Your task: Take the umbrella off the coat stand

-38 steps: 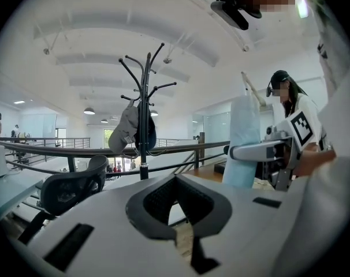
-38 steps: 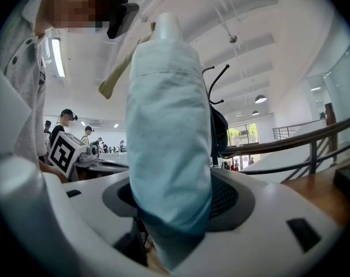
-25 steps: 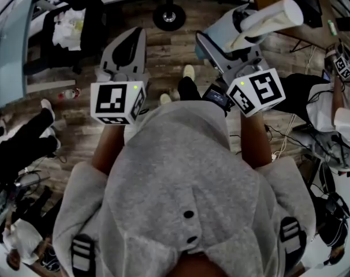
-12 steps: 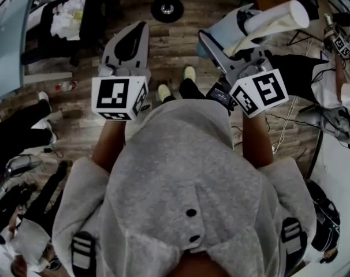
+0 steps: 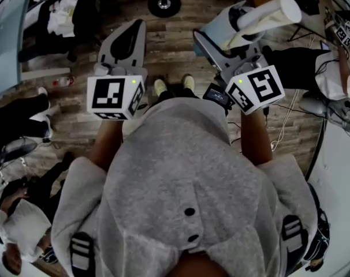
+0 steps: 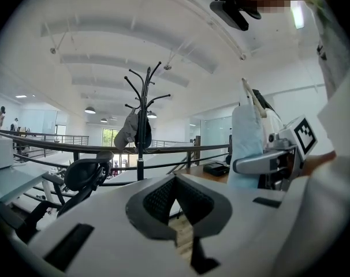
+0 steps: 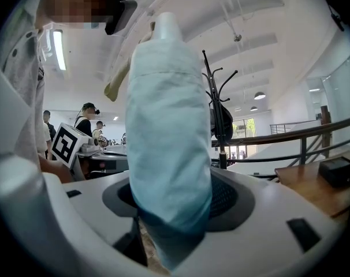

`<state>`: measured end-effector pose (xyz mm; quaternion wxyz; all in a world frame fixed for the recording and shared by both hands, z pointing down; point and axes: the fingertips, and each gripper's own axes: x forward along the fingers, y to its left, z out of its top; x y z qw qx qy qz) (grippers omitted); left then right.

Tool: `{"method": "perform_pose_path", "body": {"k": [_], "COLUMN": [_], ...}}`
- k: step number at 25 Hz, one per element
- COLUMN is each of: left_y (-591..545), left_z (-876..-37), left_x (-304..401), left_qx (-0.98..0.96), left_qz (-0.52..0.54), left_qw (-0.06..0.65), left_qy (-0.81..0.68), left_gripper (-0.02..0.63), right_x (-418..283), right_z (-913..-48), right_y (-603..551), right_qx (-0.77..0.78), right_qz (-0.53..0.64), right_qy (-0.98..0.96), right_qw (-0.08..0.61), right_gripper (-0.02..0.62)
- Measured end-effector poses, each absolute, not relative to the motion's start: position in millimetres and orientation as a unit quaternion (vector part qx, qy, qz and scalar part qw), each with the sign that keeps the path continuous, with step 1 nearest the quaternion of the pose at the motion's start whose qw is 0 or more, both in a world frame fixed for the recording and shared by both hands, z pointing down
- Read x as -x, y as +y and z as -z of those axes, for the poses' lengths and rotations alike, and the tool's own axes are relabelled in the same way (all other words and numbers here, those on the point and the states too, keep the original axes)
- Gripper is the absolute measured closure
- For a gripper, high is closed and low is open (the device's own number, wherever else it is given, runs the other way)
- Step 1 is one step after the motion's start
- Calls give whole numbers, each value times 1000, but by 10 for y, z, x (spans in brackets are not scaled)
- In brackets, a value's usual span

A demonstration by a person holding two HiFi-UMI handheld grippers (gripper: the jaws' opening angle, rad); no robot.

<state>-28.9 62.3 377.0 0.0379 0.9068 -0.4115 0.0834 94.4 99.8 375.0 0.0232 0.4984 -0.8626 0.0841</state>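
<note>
My right gripper [image 5: 231, 32] is shut on a folded pale blue umbrella [image 5: 261, 17], which stands up between the pads in the right gripper view, umbrella [image 7: 166, 131] filling the middle with its cream strap at the top. In the left gripper view the same umbrella [image 6: 247, 143] shows at the right. The black coat stand [image 6: 143, 126] rises some way off with a grey cap and a dark item hung on it; in the right gripper view the coat stand [image 7: 218, 114] is partly hidden behind the umbrella. My left gripper [image 5: 129, 39] holds nothing, its tips together.
A black office chair [image 6: 85, 175] and a dark railing [image 6: 105, 150] stand before the coat stand. A wooden desk [image 7: 313, 180] carries a black box [image 7: 339, 171]. A round black base [image 5: 163, 3] sits on the plank floor ahead. People [image 5: 19, 224] sit at left; cables [image 5: 287, 120] lie at right.
Both grippers have moved across the floor with the person's steps, the feet now side by side. The round black base has slid towards the picture's top. The hold on the umbrella is unchanged.
</note>
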Motion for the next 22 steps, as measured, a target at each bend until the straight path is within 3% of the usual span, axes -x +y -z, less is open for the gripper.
{"method": "perform_pose_path", "body": {"k": [16, 22], "left_y": [662, 57], "left_z": [-3680, -3570], "left_x": [32, -207], "left_qx": [-904, -905], "left_qz": [-89, -103], "left_qw": [37, 54], "left_qy": [-416, -410], "left_gripper": [594, 592], "right_x": [-1223, -1438], "right_z": [-3693, -3579], "right_y": [947, 356], "right_qx": [-493, -493], "right_qz": [-77, -96], "right_qy": [-866, -864], "right_qw": [35, 40], "right_gripper": [308, 308]}}
